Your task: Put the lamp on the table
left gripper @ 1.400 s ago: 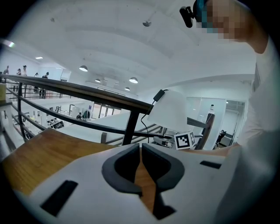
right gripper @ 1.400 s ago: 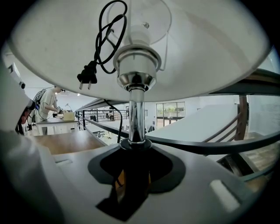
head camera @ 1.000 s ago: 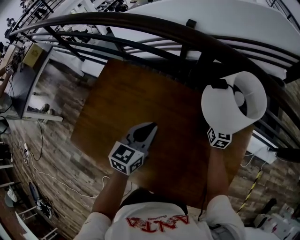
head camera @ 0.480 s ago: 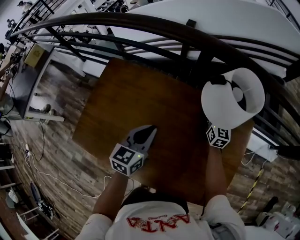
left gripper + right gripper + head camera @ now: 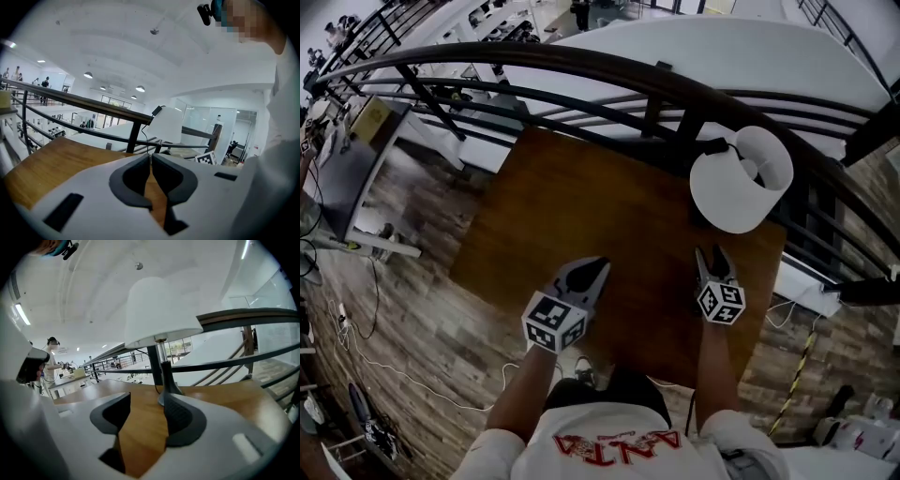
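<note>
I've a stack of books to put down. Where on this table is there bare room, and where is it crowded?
The brown wooden table is bare over its left and middle, from the dark metal railing behind it to the near edge. Only the far right corner is crowded: the lamp with the white shade stands there, by the railing.

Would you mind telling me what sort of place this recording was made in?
Probably a mezzanine or gallery in a large open workspace. A dark curved metal railing edges the wood-plank floor, and distant standing people show in the bright hall beyond.
</note>
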The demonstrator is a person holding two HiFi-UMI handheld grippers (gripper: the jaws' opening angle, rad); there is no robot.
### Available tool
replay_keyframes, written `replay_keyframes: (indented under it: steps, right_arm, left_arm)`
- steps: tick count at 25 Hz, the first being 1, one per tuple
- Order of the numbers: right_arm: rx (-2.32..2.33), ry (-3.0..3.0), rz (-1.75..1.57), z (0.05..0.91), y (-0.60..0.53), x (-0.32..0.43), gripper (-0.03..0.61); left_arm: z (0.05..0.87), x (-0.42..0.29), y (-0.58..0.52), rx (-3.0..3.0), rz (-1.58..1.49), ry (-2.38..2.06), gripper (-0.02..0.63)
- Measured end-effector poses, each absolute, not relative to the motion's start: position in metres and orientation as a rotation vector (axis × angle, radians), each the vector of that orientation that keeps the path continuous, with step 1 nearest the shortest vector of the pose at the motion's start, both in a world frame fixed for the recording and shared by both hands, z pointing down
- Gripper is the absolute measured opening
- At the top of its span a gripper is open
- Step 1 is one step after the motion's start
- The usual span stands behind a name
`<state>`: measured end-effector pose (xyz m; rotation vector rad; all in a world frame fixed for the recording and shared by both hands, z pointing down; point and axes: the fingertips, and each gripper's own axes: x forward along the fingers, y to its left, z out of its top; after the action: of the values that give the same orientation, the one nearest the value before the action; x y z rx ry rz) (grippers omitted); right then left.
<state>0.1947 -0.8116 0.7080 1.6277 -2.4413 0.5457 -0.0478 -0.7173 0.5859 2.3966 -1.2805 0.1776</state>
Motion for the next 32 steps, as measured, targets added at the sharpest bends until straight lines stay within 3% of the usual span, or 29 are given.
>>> replay_keyframes:
  steps: [3,6,12,25,32]
  right_arm:
    - [1.621,-2.447,0.522,0.683,-0.775,0.183,0.182]
    - [1.642,-2.450,0.515,0.655,-0.730,0.169,0.097]
    - [1.743,-2.565,0.357,0.569,-0.658,0.147,0.012]
    - [1.763,-2.597,0.319,0.437,-0.557,0.131,0.003]
    - [1.802,-2.574,0.246,0.422,-0.531,0.138,0.002]
  left_arm:
    - [0.575,-0.058,-0.696,2.425,0.159,-1.288,0.023]
    - [0.558,-0.071,-0.671,2.445,0.132,-1.300,0.023]
    - [0.513,-0.082,-0.631,2.565,0.064,-1.288,0.023]
    - [0.425,-0.078,-0.541,2.786,-0.089,-1.196,0.023]
    - [0.409,-0.068,-0.532,2.811,-0.095,-1.142,0.023]
